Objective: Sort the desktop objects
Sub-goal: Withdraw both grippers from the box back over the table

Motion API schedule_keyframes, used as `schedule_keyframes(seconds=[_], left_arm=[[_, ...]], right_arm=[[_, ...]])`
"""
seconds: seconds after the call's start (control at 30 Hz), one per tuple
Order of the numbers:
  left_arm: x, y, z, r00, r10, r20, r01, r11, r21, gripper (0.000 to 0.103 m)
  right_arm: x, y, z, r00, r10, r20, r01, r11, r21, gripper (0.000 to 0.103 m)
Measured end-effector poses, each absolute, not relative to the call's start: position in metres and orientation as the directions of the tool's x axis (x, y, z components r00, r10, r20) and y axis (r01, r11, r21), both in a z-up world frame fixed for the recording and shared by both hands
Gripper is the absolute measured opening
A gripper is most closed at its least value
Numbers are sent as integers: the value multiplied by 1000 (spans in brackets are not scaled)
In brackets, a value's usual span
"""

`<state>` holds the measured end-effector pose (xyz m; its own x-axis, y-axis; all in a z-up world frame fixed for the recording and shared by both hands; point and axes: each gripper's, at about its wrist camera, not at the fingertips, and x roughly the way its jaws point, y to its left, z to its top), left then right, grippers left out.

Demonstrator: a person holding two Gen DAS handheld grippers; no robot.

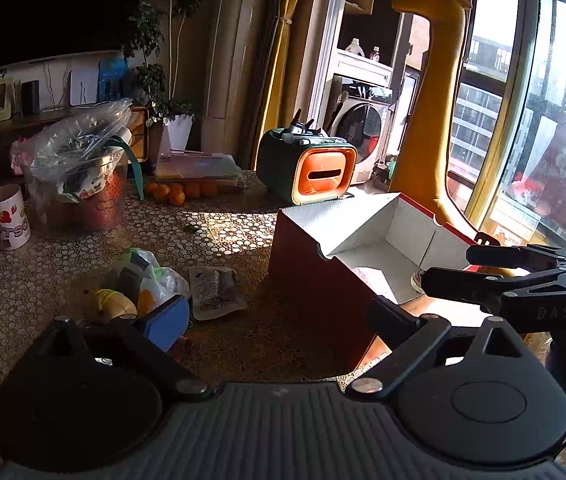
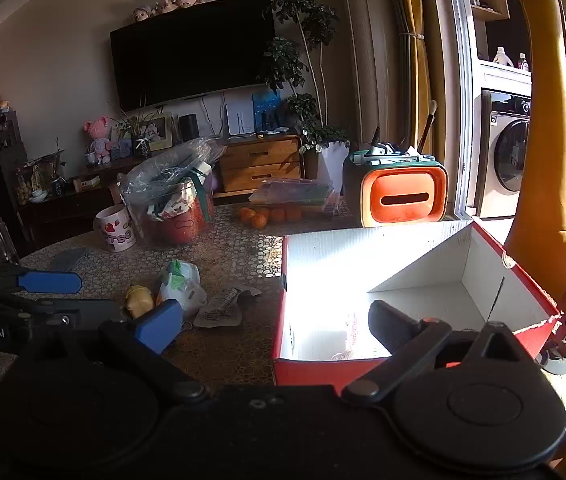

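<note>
A red box with a white inside stands open on the patterned table, with something pale at its bottom. Left of it lie a flat printed packet, a white plastic bag with green and orange and a yellow round toy. My left gripper is open and empty, low over the table between the packet and the box. My right gripper is open and empty, its right finger over the box's near edge. The right gripper also shows in the left wrist view.
At the back of the table stand a strawberry mug, a jar with a plastic bag, several oranges, a stack of folders and an orange-and-green organiser. A yellow giraffe figure stands by the window.
</note>
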<state>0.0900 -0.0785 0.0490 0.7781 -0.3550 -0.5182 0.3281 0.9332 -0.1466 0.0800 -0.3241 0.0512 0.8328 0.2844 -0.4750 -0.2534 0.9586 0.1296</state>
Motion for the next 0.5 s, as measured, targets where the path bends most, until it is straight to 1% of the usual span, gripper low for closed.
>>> schedule_keyframes(seconds=[0.13, 0.2, 0.4, 0.5], left_arm=[[74, -61, 42, 799, -332, -502, 305, 942, -139, 100], [65, -53, 37, 808, -322, -494, 296, 946, -133, 102], [47, -27, 20, 820, -290, -494, 263, 957, -125, 102], [40, -15, 10, 829, -264, -494, 247, 964, -101, 102]], right_arm=[[74, -307, 51, 833, 290, -472, -267, 957, 116, 100], [73, -298, 50, 830, 297, -472, -274, 954, 119, 100], [69, -269, 45, 818, 318, -478, -302, 947, 114, 100], [70, -254, 43, 814, 325, -481, -314, 943, 105, 100]])
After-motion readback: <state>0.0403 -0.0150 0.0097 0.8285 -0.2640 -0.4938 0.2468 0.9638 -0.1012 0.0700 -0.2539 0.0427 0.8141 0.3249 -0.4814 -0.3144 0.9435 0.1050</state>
